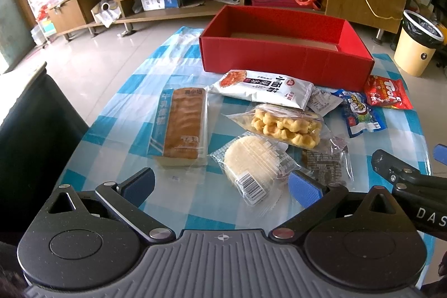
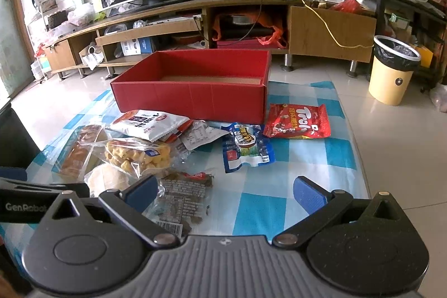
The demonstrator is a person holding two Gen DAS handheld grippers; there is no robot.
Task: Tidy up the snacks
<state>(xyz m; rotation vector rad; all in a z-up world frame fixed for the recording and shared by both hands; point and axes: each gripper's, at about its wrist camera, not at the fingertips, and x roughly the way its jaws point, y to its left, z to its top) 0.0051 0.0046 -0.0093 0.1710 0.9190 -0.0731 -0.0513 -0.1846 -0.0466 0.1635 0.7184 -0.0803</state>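
Note:
An empty red box stands at the far side of the checked tablecloth. Several snack packs lie in front of it: a long cake, a white packet, a yellow waffle pack, a round white rice cracker, a dark pack, a blue pack and a red Trolli bag. My left gripper is open and empty just before the cracker. My right gripper is open and empty, its left finger beside the dark pack.
A low wooden TV stand with clutter runs along the back. A yellow bin stands on the tiled floor at the right. A dark chair is at the table's left edge. The right gripper shows at the left wrist view's right edge.

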